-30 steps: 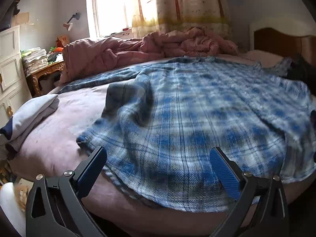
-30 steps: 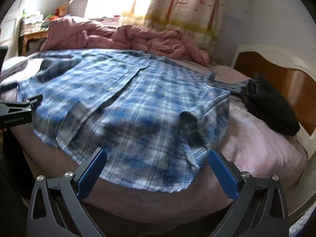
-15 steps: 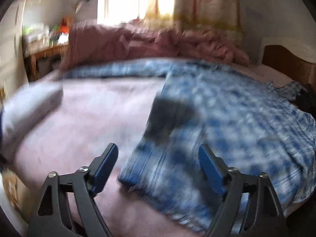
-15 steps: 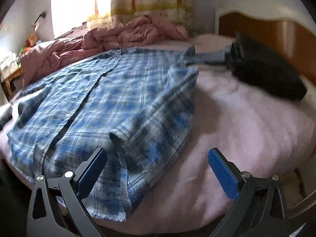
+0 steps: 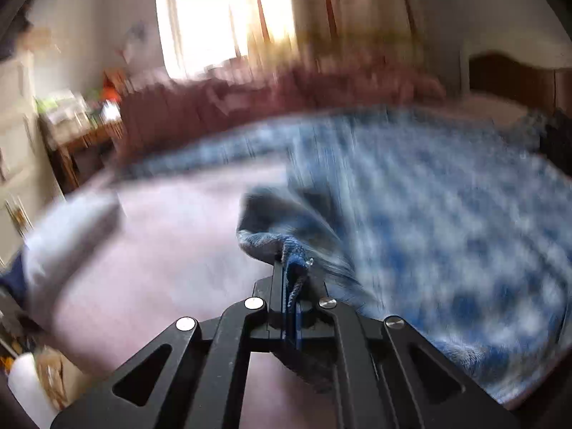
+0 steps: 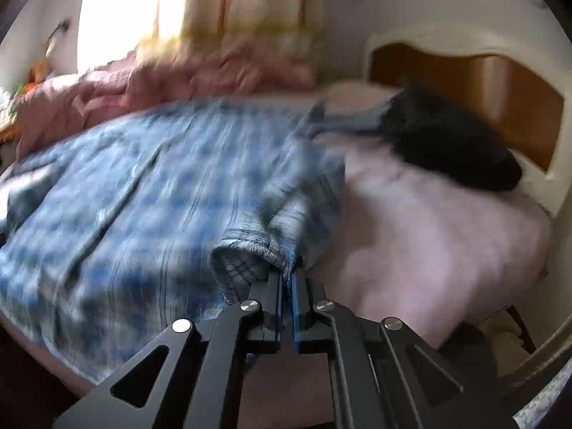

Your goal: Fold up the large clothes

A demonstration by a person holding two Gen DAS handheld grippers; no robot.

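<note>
From the left wrist, the left gripper (image 5: 290, 271) is clenched on the near hem of a blue plaid shirt (image 5: 429, 214) spread on a pink bed (image 5: 171, 250); from the right wrist, the right gripper (image 6: 286, 279) pinches the shirt's (image 6: 161, 196) other corner.

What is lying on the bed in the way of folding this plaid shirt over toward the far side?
Nothing visible blocks it. Both the left gripper and right gripper are shut on the plaid shirt. The black garment lies off to the side by the headboard, and the pink duvet is bunched beyond the shirt.
</note>
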